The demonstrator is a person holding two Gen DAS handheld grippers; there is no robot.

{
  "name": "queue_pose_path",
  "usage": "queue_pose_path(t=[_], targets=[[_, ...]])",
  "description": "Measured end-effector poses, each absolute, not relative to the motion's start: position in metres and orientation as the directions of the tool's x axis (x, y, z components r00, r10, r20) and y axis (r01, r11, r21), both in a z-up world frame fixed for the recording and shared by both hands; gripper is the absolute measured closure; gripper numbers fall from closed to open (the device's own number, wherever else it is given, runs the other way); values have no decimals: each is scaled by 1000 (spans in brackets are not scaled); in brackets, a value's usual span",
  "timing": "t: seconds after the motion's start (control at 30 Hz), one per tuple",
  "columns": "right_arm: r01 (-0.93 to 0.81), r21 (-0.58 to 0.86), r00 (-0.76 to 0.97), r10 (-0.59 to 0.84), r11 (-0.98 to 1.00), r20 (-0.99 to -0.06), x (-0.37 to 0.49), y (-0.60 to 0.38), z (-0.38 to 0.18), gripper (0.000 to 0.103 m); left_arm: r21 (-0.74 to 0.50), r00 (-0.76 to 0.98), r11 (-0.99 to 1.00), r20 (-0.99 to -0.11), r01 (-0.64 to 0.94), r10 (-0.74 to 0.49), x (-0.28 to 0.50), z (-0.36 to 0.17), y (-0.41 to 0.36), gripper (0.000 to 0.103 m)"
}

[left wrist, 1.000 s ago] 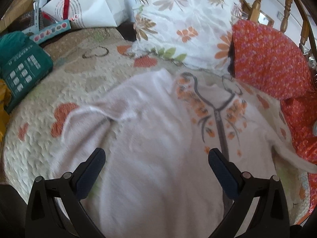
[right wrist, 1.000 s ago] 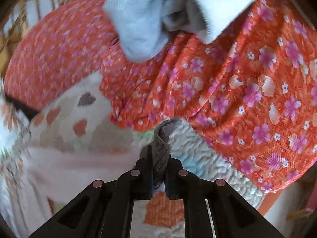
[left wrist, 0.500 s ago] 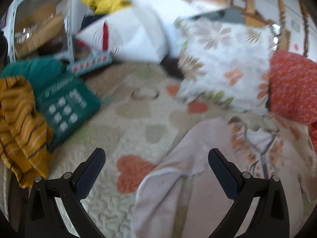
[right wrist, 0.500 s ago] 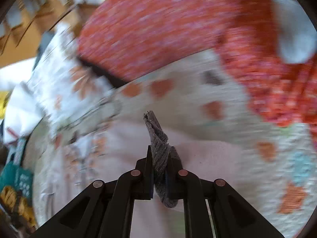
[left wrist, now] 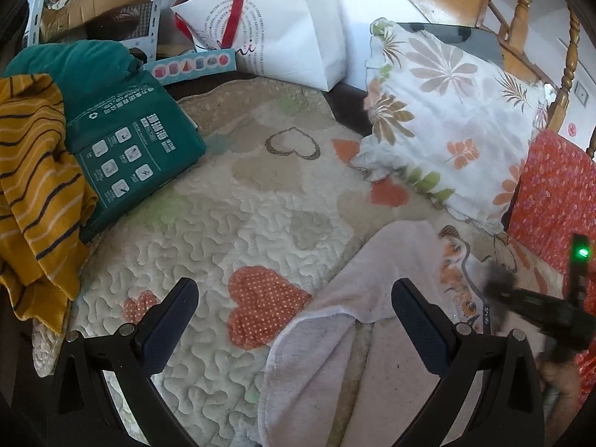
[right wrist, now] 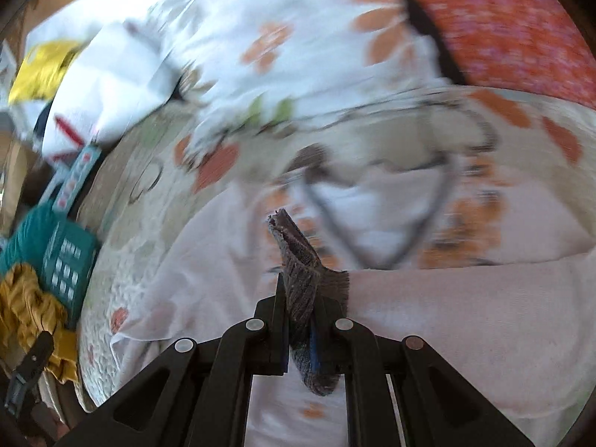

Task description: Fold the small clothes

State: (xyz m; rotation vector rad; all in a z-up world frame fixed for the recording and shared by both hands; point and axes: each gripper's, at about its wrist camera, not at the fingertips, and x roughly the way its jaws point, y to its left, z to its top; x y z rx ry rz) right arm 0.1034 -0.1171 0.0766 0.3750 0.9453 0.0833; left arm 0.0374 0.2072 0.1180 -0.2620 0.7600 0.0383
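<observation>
A pale pink baby garment with orange flower print and a dark zip lies flat on the quilted bed cover. My left gripper is open above its left sleeve and an orange heart patch, holding nothing. My right gripper is shut on a small grey knitted piece, which sticks up between the pads over the garment, just below the neckline. In the left wrist view the right gripper enters blurred from the right edge.
A leaf-print pillow and a red flowered pillow lie beyond the garment. A green package, a mustard striped garment and a white paper bag sit at the left and back. Wooden bed rails stand behind.
My right gripper swept from beside the red pillow to over the garment's chest, still clamped on the grey piece. The left gripper moved left off the garment's body toward its sleeve.
</observation>
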Motion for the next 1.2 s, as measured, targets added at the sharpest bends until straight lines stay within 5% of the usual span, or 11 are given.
queue_pose_path(t=[0.27,0.4,0.47,0.57,0.7,0.8,1.03,1.2], targets=[[-6,377,503,328,926,-800,138,-33,37,94,-202,701,968,-713,-150,-40,51,112,209,0],[-61,402,433,387,914,-814,141,-5,14,84,-216,664,961,-746,-176,-46,60,101,215,0],[-91,465,421,457,881,-783,135,-1,13,65,-239,659,956,-749,-170,-70,64,97,215,0],[-121,587,412,579,800,-704,123,-12,25,63,-280,665,951,-736,-129,-127,70,94,203,0],[-91,553,498,519,828,-695,97,-57,48,63,-346,647,938,-714,9,-270,83,89,162,9],[-2,495,546,415,869,-728,77,-113,52,62,-353,582,929,-734,112,-349,91,76,118,34],[180,418,548,262,890,-794,42,-220,36,62,-243,403,959,-871,142,-281,114,16,52,37],[323,356,570,120,877,-813,21,-290,24,69,-196,420,972,-877,130,-233,112,18,45,37]])
